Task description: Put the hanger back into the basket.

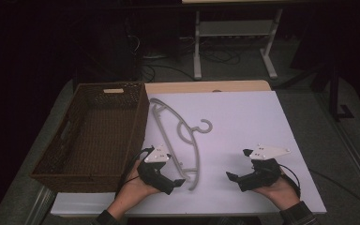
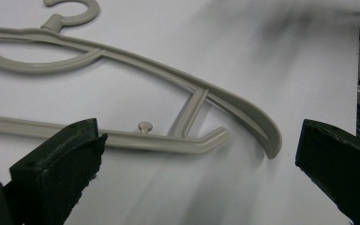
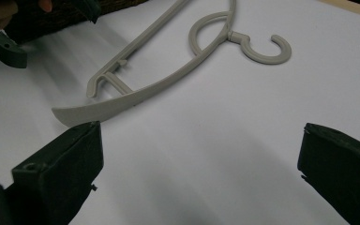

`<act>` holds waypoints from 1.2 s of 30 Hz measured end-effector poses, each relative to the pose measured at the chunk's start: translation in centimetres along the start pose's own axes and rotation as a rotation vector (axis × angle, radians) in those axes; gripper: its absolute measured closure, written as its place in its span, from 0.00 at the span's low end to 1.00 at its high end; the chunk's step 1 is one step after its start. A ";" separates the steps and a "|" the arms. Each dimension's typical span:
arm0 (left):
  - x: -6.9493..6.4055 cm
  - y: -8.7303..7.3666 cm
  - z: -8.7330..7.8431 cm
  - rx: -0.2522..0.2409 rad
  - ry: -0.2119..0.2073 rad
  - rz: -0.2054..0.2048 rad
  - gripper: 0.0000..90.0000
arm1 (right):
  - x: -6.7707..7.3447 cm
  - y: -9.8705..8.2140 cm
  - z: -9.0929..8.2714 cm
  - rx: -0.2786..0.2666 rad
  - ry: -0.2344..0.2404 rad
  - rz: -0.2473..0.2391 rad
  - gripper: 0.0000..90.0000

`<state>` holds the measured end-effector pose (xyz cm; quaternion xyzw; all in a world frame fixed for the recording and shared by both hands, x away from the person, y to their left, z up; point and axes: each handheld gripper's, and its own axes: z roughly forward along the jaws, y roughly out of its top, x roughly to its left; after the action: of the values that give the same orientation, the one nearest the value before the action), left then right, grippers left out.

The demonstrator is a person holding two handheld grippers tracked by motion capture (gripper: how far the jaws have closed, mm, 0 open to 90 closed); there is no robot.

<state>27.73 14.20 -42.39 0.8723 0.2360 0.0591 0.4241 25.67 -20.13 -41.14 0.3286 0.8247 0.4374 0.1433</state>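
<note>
the pale grey plastic clothes hanger point(image 1: 180, 140) lies flat on the white sheet covering the table point(image 1: 262, 117), untouched, so the work in hand looks barely begun: nothing is lifted and nothing gripped. the dark brown woven wicker basket point(image 1: 77, 176) stands at the sheet's nine o'clock side with nothing visible in it, and the hanger rests just beside its right wall, long axis running from twelve to six o'clock, hook pointing toward three o'clock. if the hanger is meant for the basket, as seems likely, then the whole grasp, lift and placing are left to do.

the left gripper point(image 1: 180, 179) sits at about seven o'clock on the sheet, by the hanger's near end. in the left gripper view its two black jaws stand wide apart, the hanger's curved tip point(image 2: 269, 140) and lower bar point(image 2: 168, 140) lying ahead between them, with no pad pressing on the plastic. it appears poised to close on that end, though whether a jaw grazes the bar from above i cannot tell.

the right gripper point(image 1: 238, 168) rests at about five o'clock, well apart from the hanger. in the right gripper view its jaws are spread just as wide over bare white sheet, holding nothing, the hanger's end point(image 3: 75, 114) just beyond the left-hand jaw.
</note>
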 end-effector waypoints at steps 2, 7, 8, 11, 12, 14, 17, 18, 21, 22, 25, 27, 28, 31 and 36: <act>0.1 0.0 0.0 0.003 0.001 -0.001 0.00 | -0.1 0.0 0.1 0.009 0.000 0.003 0.00; 0.2 0.0 0.0 0.002 0.002 -0.013 0.00 | -0.2 0.2 0.5 0.017 0.005 0.012 0.00; 0.2 0.0 0.0 0.001 0.001 -0.015 0.00 | -0.3 0.3 0.6 0.021 0.007 0.016 0.00; 0.2 0.0 0.0 -0.003 0.004 -0.017 0.00 | -0.3 0.5 0.7 0.029 0.006 0.016 0.00; 0.3 0.0 0.1 -0.002 0.005 -0.015 0.00 | -0.1 0.7 0.9 0.038 0.008 0.020 0.00; 0.3 0.1 0.1 -0.001 0.006 -0.014 0.00 | 0.0 1.1 1.2 0.050 0.010 0.020 0.00; 0.3 0.1 0.1 -0.002 0.004 -0.015 0.00 | 0.3 1.5 1.7 0.065 0.014 0.023 0.00; 0.3 0.1 0.1 -0.002 0.002 -0.016 0.00 | 0.3 1.6 1.9 0.071 0.018 0.019 0.00; 0.3 0.1 0.0 -0.007 -0.002 -0.023 0.00 | 0.4 1.8 2.2 0.079 0.021 0.022 0.00; 0.3 0.1 0.0 -0.009 -0.001 -0.023 0.00 | 0.4 2.0 2.4 0.082 0.024 0.024 0.00; 0.3 0.1 0.0 -0.009 -0.001 -0.027 0.00 | 0.5 2.5 3.1 0.089 0.045 0.026 0.03; 0.3 0.2 -0.1 -0.009 -0.001 -0.024 0.00 | 0.5 2.7 3.4 0.092 0.057 0.029 0.05; 0.3 0.2 -0.1 -0.010 -0.002 -0.025 0.00 | 0.5 2.9 3.6 0.096 0.065 0.029 0.08; 0.3 0.2 -0.1 -0.016 -0.004 -0.032 0.00 | 0.5 3.2 4.1 0.102 0.075 0.036 0.11; 0.2 0.1 -0.1 -0.015 -0.007 -0.024 0.00 | 1.2 4.5 5.9 0.120 0.123 0.035 0.18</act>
<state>27.95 14.34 -42.24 0.8664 0.2447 0.0527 0.4321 29.79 -13.82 -40.85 0.3238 0.8508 0.4088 0.0648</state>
